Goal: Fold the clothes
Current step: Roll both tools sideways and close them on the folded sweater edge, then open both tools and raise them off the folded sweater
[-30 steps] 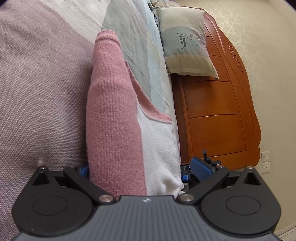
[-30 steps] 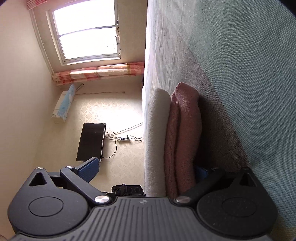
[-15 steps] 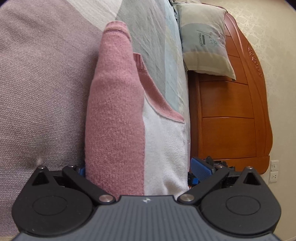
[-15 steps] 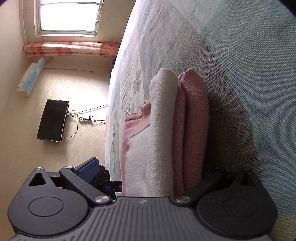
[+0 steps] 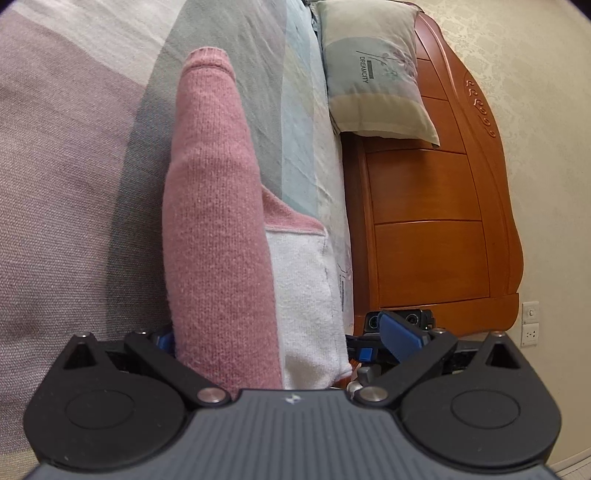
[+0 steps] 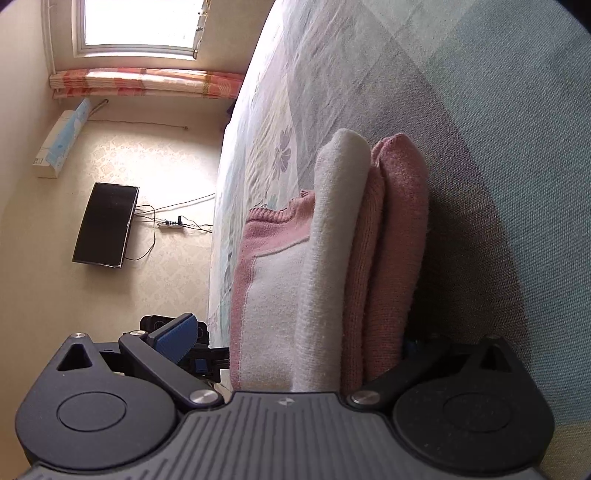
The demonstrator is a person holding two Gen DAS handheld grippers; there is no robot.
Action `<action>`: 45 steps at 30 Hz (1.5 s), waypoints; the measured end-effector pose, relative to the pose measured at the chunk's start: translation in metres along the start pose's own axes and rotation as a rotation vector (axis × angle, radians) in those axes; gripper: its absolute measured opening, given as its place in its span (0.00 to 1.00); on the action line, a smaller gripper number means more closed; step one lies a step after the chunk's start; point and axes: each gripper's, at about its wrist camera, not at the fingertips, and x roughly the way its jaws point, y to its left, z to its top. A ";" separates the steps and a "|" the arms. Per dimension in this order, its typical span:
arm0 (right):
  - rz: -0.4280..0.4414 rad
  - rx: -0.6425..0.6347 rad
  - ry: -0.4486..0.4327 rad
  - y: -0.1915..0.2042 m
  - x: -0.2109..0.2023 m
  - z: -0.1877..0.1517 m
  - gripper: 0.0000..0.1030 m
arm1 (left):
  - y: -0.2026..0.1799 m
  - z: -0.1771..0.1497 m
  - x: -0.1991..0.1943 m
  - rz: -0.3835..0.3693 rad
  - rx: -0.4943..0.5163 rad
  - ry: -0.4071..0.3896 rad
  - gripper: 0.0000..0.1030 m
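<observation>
Both wrist views are rolled sideways, so the bed (image 5: 66,184) fills one flank of each frame. The sweater (image 5: 218,229), pink with a white panel, lies on the bed as a thick folded stack, centre of both frames. Left gripper (image 5: 280,332): jaws spread wide around the stack; one blue pad (image 5: 400,332) stands clear of the white edge at lower right, the other is mostly hidden behind the pink layer at lower left. Not clamping; it straddles the fold and grips nothing. Right gripper (image 6: 295,343): the same pose, jaws released, one pad (image 6: 175,338) well off the fabric at lower left, the far finger tucked between stack and bed at lower right. In the right view the sweater (image 6: 332,258) shows three rolled layers side by side, white outermost, with a flat pink-and-white part spreading toward frame left. Judgement: each gripper brackets one end of the bundle, probably to square it or having just let go, so the fold looks near done. Risk: the bulky layers may spring open. Pillow (image 5: 373,70) and headboard (image 5: 436,229) sit upper right in the left view; window (image 6: 136,26) upper left in the right view.
</observation>
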 end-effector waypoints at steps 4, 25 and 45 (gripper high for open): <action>-0.007 -0.039 -0.025 0.012 -0.014 0.003 1.00 | -0.015 -0.002 0.009 -0.023 0.028 0.007 0.98; -0.176 -0.059 -0.300 -0.029 -0.219 0.081 1.00 | -0.106 0.030 0.236 -0.173 0.167 0.262 0.98; -0.455 -0.024 -0.563 -0.081 -0.324 0.115 1.00 | -0.104 0.033 0.298 -0.023 0.335 0.342 0.98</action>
